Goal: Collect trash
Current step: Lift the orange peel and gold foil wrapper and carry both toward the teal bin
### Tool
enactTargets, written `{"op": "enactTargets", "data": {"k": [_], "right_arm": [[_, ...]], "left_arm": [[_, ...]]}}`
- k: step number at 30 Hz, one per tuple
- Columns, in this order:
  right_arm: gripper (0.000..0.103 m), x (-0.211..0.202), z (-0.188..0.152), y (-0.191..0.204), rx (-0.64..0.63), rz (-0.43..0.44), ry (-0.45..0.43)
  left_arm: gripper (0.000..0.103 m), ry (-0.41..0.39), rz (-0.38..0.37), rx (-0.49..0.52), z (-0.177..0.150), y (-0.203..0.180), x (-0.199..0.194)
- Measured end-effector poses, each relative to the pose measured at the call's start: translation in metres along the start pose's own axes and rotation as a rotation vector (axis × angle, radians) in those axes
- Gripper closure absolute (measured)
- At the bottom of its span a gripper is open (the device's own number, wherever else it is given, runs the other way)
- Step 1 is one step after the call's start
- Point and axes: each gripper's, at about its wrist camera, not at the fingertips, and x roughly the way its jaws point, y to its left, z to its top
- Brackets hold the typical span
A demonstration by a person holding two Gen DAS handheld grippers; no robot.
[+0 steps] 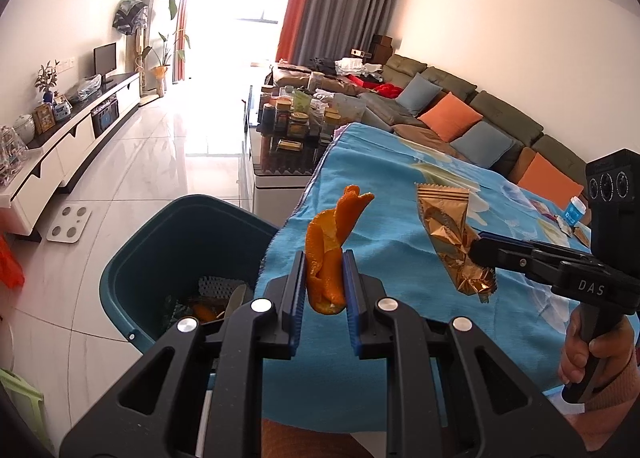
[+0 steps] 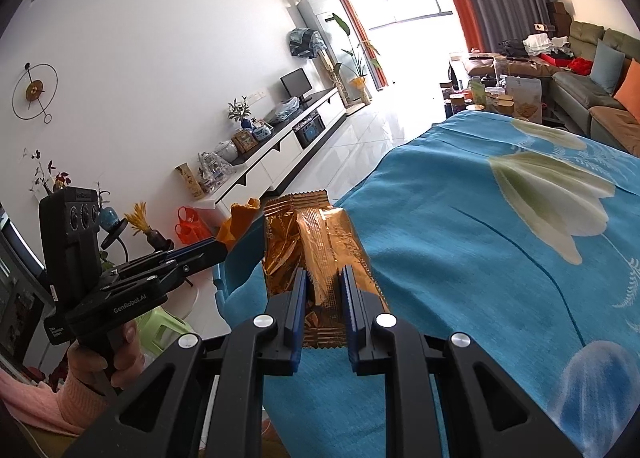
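Observation:
My left gripper (image 1: 323, 264) is shut on a curled orange peel (image 1: 332, 242), held above the edge of the table with the blue flowered cloth (image 1: 380, 225). Just left of it and below stands a teal bin (image 1: 160, 258) with trash inside. My right gripper (image 2: 323, 278) is shut on a crumpled gold snack wrapper (image 2: 316, 242), also above the cloth. In the left wrist view the right gripper (image 1: 474, 248) holds that wrapper (image 1: 448, 234) to the right of the peel. In the right wrist view the left gripper (image 2: 222, 248) and its peel (image 2: 240, 223) show at left.
Small packets and a blue-capped bottle (image 1: 576, 209) lie at the cloth's far right. A cluttered glass coffee table (image 1: 280, 129) and a sofa (image 1: 480, 117) stand beyond. A white TV cabinet (image 1: 72, 137) lines the left wall. A scale (image 1: 69, 222) lies on the tiled floor.

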Motion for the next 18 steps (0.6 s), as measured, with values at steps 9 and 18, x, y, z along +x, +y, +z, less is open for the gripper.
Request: {"op": "enactTargets", "data": {"k": [9,18], "right_arm": [[0.087,0.0041,0.0034,0.0035,-0.007,0.011,0.003],[0.087,0.0086,0.0058,0.0075,-0.016,0.02,0.008]], "left_arm": [[0.085,-0.003,0.012,-0.011,-0.0009,0.0036,0.0009],[0.085,-0.006,0.026,-0.017,-0.0019,0.0039,0.0023]]}}
